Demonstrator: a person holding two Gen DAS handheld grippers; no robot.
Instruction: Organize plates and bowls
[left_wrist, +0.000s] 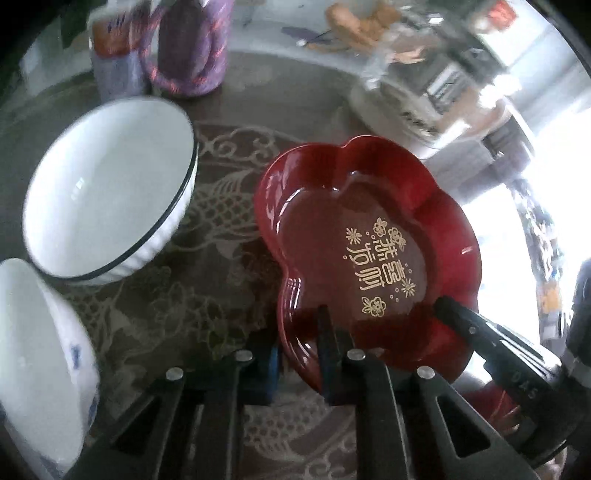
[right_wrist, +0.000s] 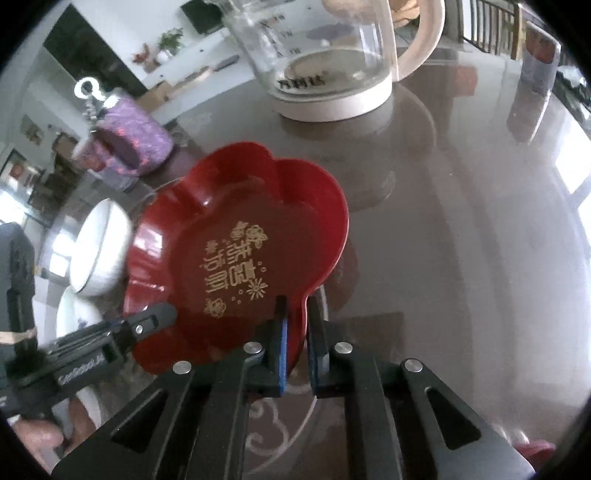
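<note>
Nearest, the red flower-shaped lacquer plate (left_wrist: 369, 251) is pinched at its rim by both the left gripper (left_wrist: 299, 354) and the right gripper (right_wrist: 297, 347), around six o'clock. Beyond, at ten o'clock, a white dark-rimmed bowl (left_wrist: 110, 184) sits on the glass-topped table (right_wrist: 461, 229). Uneven lifting could let the glossy rim be lost.

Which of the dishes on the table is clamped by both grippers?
The red flower-shaped plate with gold lettering: both grippers pinch its near rim. The two white bowls, the black-rimmed bowl and the blue-patterned bowl, sit untouched.

A glass kettle (right_wrist: 325, 62) and purple-wrapped jar (right_wrist: 129, 144) stand on the table (right_wrist: 461, 221).
</note>
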